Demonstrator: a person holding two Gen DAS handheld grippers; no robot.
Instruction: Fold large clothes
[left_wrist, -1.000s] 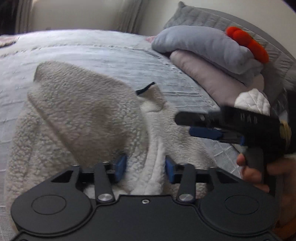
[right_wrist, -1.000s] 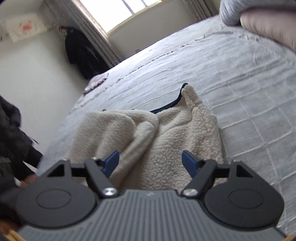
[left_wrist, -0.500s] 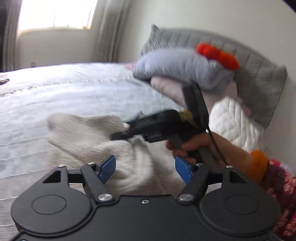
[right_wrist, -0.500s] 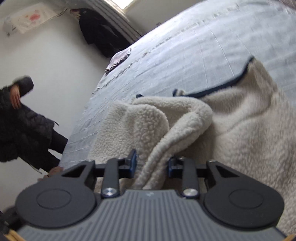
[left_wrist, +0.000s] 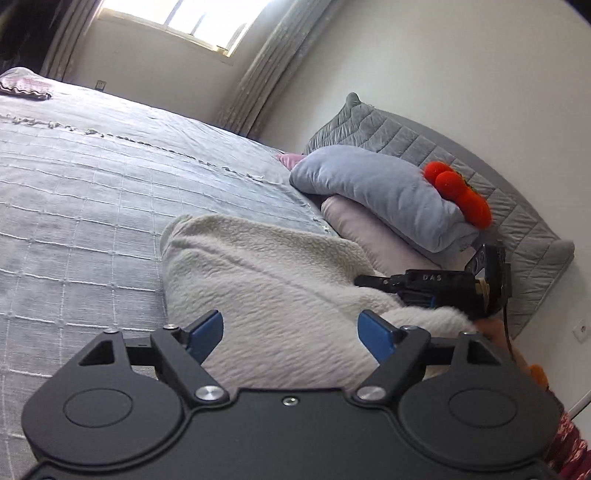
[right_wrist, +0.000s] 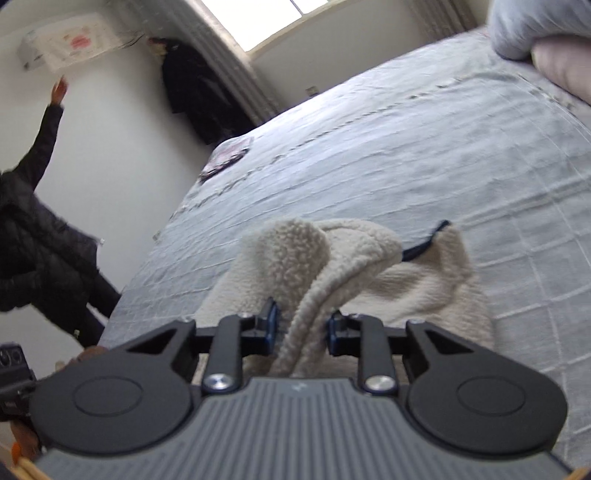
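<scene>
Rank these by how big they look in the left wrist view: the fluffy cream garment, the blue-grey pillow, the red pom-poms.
1. Fluffy cream garment, though it lies nearest the camera, which inflates it.
2. Blue-grey pillow.
3. Red pom-poms, clearly smallest.

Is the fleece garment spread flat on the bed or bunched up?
Bunched. The cream fleece garment lies heaped in rolled folds on the bed, one fold pinched in the right gripper.

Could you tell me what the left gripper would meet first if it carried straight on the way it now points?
Most likely the cream fleece garment: it fills the space between and ahead of the left gripper's open jaws, though depth is uncertain.
</scene>
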